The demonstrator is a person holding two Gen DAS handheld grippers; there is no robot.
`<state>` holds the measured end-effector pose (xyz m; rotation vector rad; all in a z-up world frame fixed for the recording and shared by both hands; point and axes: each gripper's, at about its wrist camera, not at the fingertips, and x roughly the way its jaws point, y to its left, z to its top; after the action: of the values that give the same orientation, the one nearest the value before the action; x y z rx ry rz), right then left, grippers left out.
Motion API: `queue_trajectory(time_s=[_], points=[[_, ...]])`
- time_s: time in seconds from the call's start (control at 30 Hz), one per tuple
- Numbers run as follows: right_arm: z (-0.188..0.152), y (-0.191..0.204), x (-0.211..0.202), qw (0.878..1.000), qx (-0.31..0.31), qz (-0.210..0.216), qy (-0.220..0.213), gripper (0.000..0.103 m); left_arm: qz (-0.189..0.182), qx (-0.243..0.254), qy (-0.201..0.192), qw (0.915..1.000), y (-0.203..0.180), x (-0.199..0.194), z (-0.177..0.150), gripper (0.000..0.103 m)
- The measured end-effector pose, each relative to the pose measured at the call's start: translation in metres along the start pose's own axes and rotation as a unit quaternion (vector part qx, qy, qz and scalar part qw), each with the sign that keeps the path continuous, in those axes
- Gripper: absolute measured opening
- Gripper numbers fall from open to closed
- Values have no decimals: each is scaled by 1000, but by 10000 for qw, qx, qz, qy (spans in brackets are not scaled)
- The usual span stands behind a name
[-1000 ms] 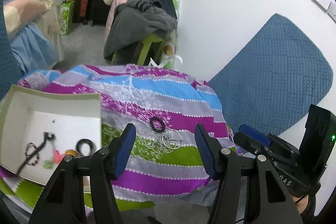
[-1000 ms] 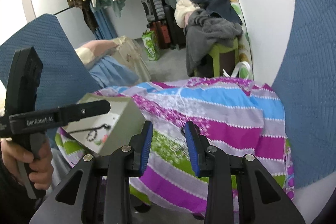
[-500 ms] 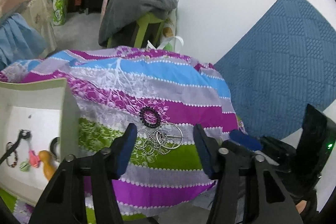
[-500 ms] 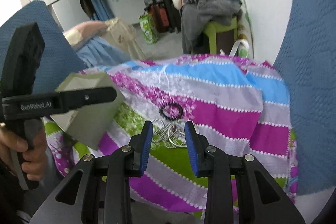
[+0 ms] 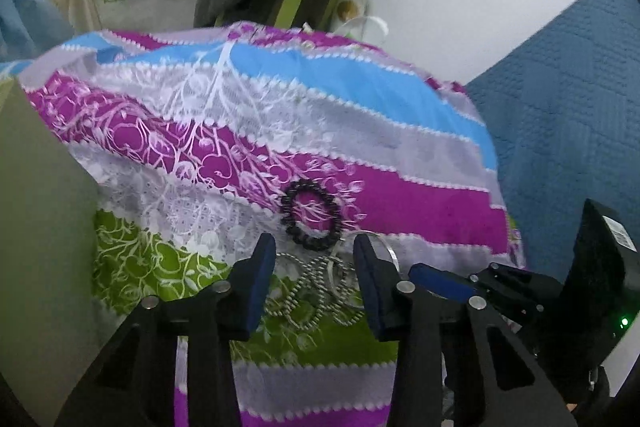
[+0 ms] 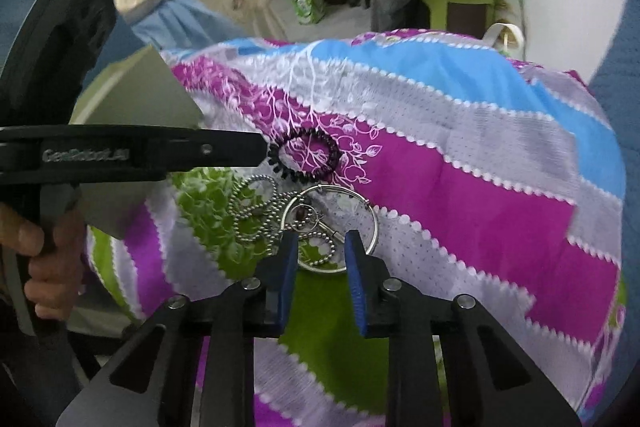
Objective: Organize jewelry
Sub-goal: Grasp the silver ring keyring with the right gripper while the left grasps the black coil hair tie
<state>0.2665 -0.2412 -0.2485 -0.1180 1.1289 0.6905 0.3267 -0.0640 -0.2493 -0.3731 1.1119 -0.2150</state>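
Bead chain (image 6: 256, 215) and hoop (image 6: 352, 227) tangled just ahead of right gripper (image 6: 320, 243), narrow, closing, empty; left gripper (image 5: 314, 247) half-open, closing, straddling nearer loops.

The left gripper (image 5: 315, 259) and right gripper (image 6: 321, 247) both point steeply down, jaws parted and just closing further, nothing pressed between the pads. A hand (image 6: 38, 267) grips the left one's handle.
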Motion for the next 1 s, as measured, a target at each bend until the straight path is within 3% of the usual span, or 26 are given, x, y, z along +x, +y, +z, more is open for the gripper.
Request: queue_trajectory(time_s=[0.47, 0.57, 0.6, 0.7, 1.0], points=[[-2, 1, 30, 9969, -611, -365, 329, 13, -23, 85, 139, 9999, 5, 35, 11, 28], [-3, 6, 30, 9951, -734, -492, 440, 7, -17, 31, 121, 9999, 6, 40, 12, 22], [-3, 8, 30, 9949, -744, -516, 452, 7, 5, 44, 99, 9999, 5, 42, 12, 15], [-2, 5, 29, 9961, -582, -480, 454, 3, 23, 18, 84, 10000, 5, 45, 14, 8], [-3, 1, 15, 9987, -81, -406, 313, 3, -69, 100, -96, 9999, -1, 19, 11, 8]])
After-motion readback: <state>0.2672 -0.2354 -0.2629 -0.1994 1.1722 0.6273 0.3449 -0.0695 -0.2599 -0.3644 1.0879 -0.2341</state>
